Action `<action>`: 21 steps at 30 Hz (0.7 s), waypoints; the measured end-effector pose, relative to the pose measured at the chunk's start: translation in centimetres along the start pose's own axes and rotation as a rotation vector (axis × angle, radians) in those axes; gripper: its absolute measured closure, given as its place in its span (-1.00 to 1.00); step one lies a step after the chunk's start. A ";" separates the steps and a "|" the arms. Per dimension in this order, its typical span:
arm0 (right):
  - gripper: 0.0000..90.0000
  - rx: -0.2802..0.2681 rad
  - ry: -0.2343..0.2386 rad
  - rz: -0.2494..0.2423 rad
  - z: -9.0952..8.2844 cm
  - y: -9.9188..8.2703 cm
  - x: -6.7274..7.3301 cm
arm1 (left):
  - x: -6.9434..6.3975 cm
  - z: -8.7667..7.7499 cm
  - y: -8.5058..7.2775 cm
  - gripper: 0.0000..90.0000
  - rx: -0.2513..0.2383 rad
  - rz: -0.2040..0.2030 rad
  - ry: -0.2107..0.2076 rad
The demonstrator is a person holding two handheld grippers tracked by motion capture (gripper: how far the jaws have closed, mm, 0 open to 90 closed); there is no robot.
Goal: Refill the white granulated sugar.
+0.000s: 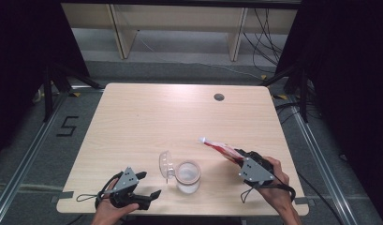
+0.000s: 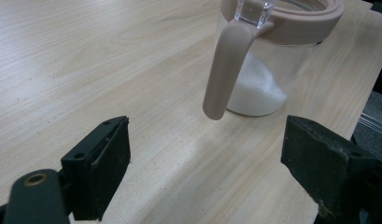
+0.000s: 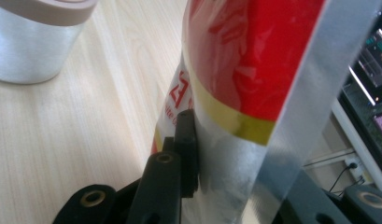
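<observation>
A clear jar point(image 1: 187, 177) with a beige rim and white powder in its bottom stands near the table's front edge, its clear lid point(image 1: 166, 165) swung open to the left. In the left gripper view the jar point(image 2: 272, 60) is close ahead, a beige latch strap point(image 2: 224, 70) hanging down its side. My left gripper point(image 1: 149, 184) rests open on the table left of the jar, nothing between its jaws. My right gripper point(image 1: 239, 158) is shut on a red and silver pouch point(image 1: 220, 148), which points up-left toward the jar. The pouch point(image 3: 244, 79) looms close in the right gripper view.
The light wooden table point(image 1: 147, 117) has a round cable hole point(image 1: 219, 97) near its far edge. Black stands and cables sit on the floor beyond the table's left and right sides. A shelf unit stands at the back.
</observation>
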State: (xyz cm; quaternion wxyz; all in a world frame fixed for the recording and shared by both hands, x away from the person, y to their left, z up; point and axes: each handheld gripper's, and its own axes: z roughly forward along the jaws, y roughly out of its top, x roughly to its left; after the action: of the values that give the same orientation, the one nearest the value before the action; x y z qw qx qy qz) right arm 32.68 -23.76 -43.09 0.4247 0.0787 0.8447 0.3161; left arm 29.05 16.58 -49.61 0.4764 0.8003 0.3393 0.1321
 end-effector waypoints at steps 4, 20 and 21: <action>0.71 0.005 -0.003 0.060 0.3 -0.6 -0.1 | 0.0 0.1 0.0 -0.66 -0.003 0.001 -0.004; 0.72 -0.026 0.000 0.288 1.1 -3.0 -1.0 | -0.1 0.0 0.0 -0.66 0.001 0.001 0.005; 0.72 -0.031 -0.007 0.292 1.1 -3.2 -1.0 | 0.0 0.0 0.0 -0.66 0.001 0.002 0.005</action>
State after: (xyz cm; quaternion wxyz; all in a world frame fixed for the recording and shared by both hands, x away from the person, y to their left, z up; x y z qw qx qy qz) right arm 34.60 -26.16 -44.79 0.3785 0.1954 0.8177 0.3871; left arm 29.01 16.58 -49.57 0.4749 0.8006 0.3398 0.1342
